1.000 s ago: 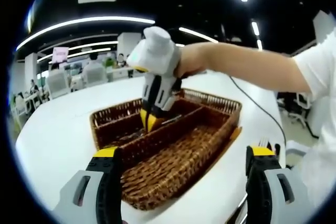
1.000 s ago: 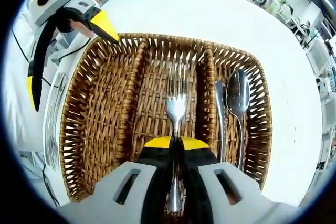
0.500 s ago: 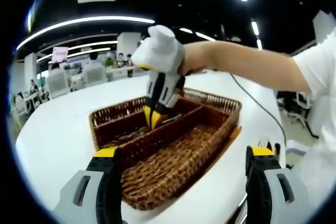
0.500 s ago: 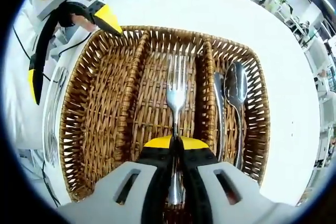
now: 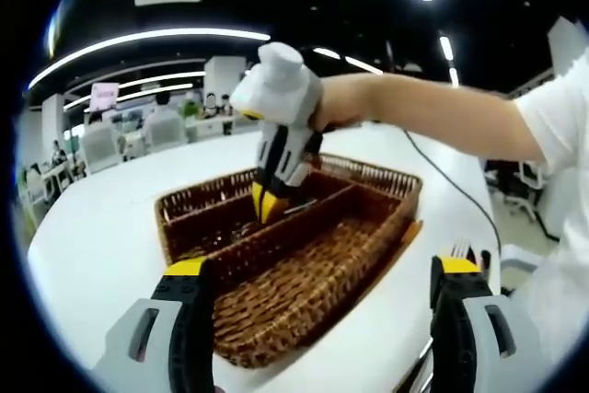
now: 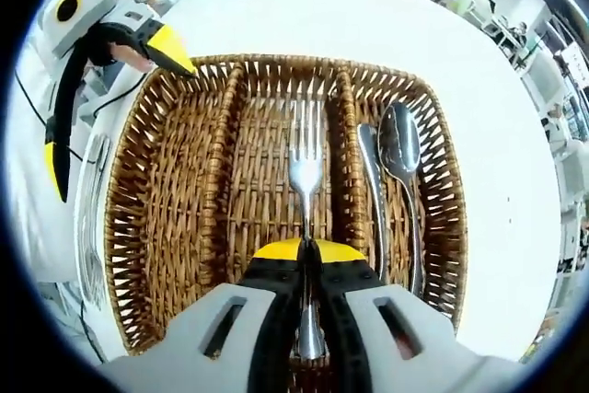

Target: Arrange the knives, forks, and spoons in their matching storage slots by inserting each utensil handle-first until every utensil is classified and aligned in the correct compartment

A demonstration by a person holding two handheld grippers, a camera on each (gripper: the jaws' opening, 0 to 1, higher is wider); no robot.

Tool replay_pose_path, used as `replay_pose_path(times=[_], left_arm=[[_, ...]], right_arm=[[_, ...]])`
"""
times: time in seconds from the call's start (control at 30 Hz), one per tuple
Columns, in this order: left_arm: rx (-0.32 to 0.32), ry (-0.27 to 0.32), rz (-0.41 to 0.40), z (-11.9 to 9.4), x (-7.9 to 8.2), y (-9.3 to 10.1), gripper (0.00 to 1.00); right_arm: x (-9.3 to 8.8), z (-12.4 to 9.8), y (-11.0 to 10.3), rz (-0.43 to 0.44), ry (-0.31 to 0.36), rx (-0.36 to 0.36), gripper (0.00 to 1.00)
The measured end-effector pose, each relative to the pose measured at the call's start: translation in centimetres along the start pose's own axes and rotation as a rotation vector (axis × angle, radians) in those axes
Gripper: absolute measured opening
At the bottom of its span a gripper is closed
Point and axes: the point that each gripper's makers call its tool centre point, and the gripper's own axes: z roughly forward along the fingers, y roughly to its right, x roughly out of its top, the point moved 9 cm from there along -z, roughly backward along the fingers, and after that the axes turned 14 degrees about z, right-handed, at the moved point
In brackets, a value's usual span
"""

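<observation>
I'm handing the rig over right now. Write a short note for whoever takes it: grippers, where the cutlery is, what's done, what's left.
Right gripper: shut on a fork, held over the middle slot of the wicker tray, tines pointing away from the gripper.
Left gripper: open, holding nothing, hovering at the tray's near corner.
Done: two spoons lie in the slot to the right of the fork in the right gripper view. The slot on the other side looks bare.
Left: set this fork down in the middle slot. More forks lie on the table beside the tray; I see no knives.
</observation>
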Motion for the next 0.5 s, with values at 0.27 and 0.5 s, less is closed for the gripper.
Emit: replay_pose_path(times=[0.27,0.5], left_arm=[[-0.004,0.001,0.008,0.01,0.13,-0.17,0.98],[-0.004,-0.008,0.006,-0.01,0.11,-0.34,0.99]], right_arm=[[0.35,0.27,0.50,0.006,0.004,0.003,0.03],[0.31,0.92,0.74,0.024,-0.018,0.006,0.04]])
